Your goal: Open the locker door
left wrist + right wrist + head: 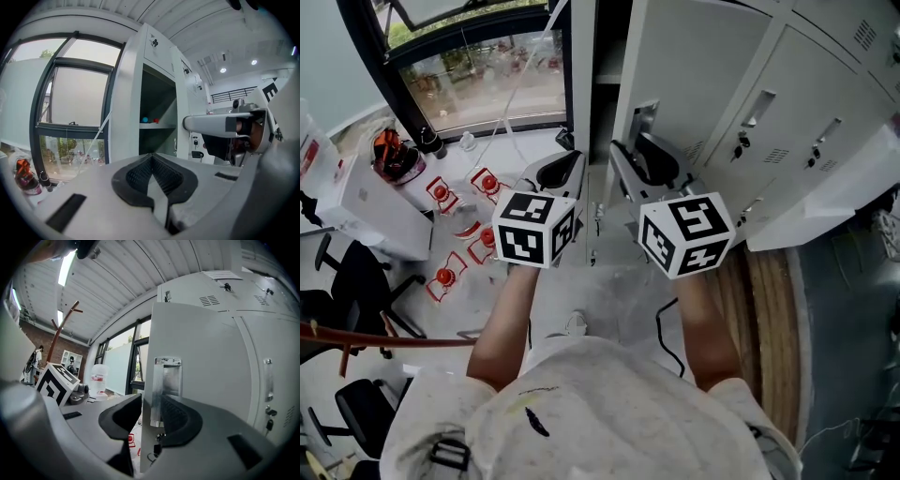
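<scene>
1. Far left of the locker door, red-framed bits litter the floor under the window. They look well clear of the door's swing.
2. The left gripper hangs just left of the door, tongs pressed together on nothing, and its own view shows the pads meeting. It points into the open compartment behind the door, where small balls sit on a shelf.
3. Now the door itself. It stands ajar with its free edge toward the person, and seems hinged on its right side. It looks like thin sheet metal: light, stiff and smooth-painted, so probably slippery under rubber pads. It should swing on its hinges without needing much force.
4. The right gripper has its tongs narrowed astride the door's free edge. One pad is behind the door, the other on the shiny handle plate. That's the best hold, I reckon, since it's far from the hinge and has a recess to hook into.
5. Keys dangle just below the plate and could snag or rattle.
6. Right of the door, the neighbouring lockers are shut, and a wide swing would meet them. A cable lies on the floor below the door, near the person's feet.
</scene>
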